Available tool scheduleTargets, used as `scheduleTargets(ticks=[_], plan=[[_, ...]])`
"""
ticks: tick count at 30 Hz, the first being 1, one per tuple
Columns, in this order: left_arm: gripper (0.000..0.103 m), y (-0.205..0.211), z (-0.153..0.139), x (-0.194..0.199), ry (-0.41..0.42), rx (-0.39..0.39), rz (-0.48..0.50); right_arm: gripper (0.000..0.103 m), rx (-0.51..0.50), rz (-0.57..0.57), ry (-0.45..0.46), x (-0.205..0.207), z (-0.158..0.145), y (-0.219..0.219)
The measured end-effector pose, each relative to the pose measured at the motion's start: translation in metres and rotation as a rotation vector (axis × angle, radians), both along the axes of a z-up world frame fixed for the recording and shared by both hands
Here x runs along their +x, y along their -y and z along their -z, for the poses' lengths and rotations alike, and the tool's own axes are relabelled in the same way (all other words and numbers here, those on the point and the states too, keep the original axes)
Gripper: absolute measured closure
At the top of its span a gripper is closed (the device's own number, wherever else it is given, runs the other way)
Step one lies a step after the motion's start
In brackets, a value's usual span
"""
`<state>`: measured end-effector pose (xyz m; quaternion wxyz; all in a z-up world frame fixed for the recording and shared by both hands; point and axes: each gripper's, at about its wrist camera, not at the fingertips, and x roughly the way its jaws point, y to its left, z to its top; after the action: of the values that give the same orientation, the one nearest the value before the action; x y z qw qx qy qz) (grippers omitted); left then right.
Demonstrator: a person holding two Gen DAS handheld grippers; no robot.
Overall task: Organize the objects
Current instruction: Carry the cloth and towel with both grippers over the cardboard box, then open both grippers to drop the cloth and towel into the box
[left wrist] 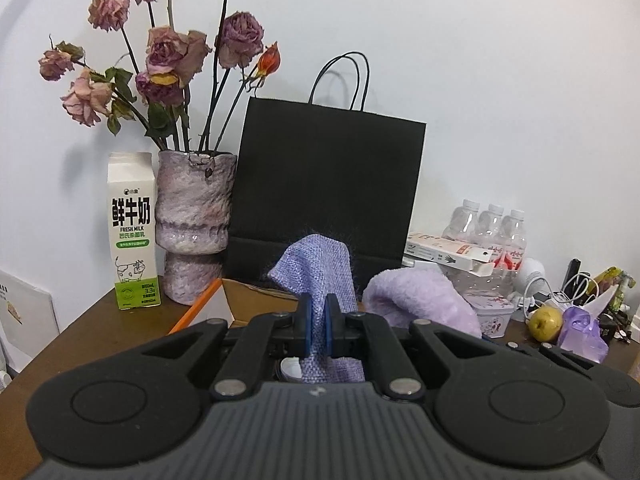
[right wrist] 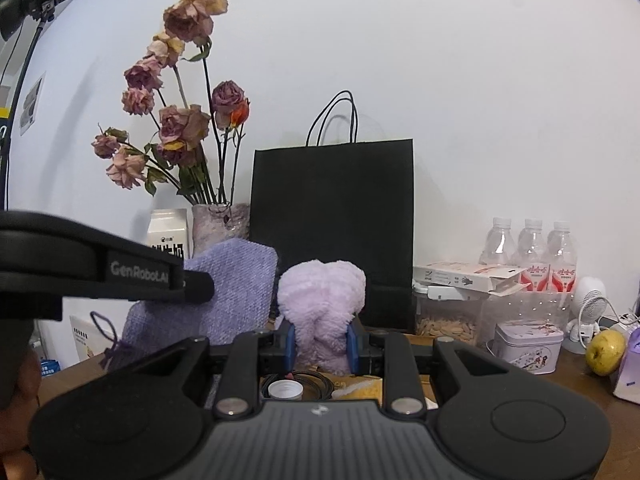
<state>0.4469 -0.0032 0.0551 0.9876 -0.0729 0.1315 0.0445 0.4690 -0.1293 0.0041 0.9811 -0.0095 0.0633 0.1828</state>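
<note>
My left gripper (left wrist: 318, 312) is shut on a lavender woven cloth pouch (left wrist: 316, 268) and holds it up above the brown table (left wrist: 92, 328). The pouch also shows in the right wrist view (right wrist: 224, 292), partly behind the left gripper's body. My right gripper (right wrist: 321, 340) is shut on a fluffy pale purple plush item (right wrist: 322, 300), which also shows in the left wrist view (left wrist: 416, 300). Below both grippers is an open cardboard box (right wrist: 360, 390) with a white bottle cap (right wrist: 285, 390) and a black cable inside.
A black paper bag (left wrist: 328, 176) stands against the wall behind. A vase of dried roses (left wrist: 196, 220) and a milk carton (left wrist: 132, 232) stand at left. At right are water bottles (right wrist: 532, 248), a flat box, a tin (right wrist: 528, 344), a small fan and a yellow pear (right wrist: 604, 350).
</note>
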Motion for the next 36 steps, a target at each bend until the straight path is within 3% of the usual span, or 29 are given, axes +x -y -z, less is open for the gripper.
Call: scheduleTargets(ticks=[16,26,29,31,32,33,34,35,36], plan=[[0.096,-0.018,0.017,0.061,-0.067,-0.001,0.015,0.080,-0.053,-0.017,-0.063,0.054,0.012,-0.012],[0.095,-0.027,0.025,0.075,-0.093,0.005,-0.010,0.079,-0.064,0.015,-0.105,0.072,0.018,-0.009],[0.094,-0.027,0.026,0.077,-0.100,0.014,-0.013,0.076,-0.073,0.012,-0.117,0.073,0.020,-0.010],[0.092,-0.026,0.027,0.078,-0.102,0.022,-0.023,0.068,-0.077,0.021,-0.129,0.074,0.022,-0.010],[0.084,-0.026,0.028,0.078,-0.103,0.029,-0.033,0.065,-0.076,0.025,-0.134,0.074,0.022,-0.010],[0.065,-0.026,0.028,0.079,-0.103,0.042,-0.050,0.059,-0.077,0.034,-0.140,0.075,0.023,-0.010],[0.052,-0.026,0.028,0.079,-0.099,0.052,-0.062,0.043,-0.079,0.042,-0.146,0.076,0.024,-0.010],[0.025,-0.026,0.029,0.079,-0.095,0.062,-0.076,0.033,-0.079,0.051,-0.146,0.076,0.024,-0.010],[0.003,-0.026,0.028,0.079,-0.088,0.069,-0.087,0.012,-0.079,0.061,-0.143,0.076,0.024,-0.010]])
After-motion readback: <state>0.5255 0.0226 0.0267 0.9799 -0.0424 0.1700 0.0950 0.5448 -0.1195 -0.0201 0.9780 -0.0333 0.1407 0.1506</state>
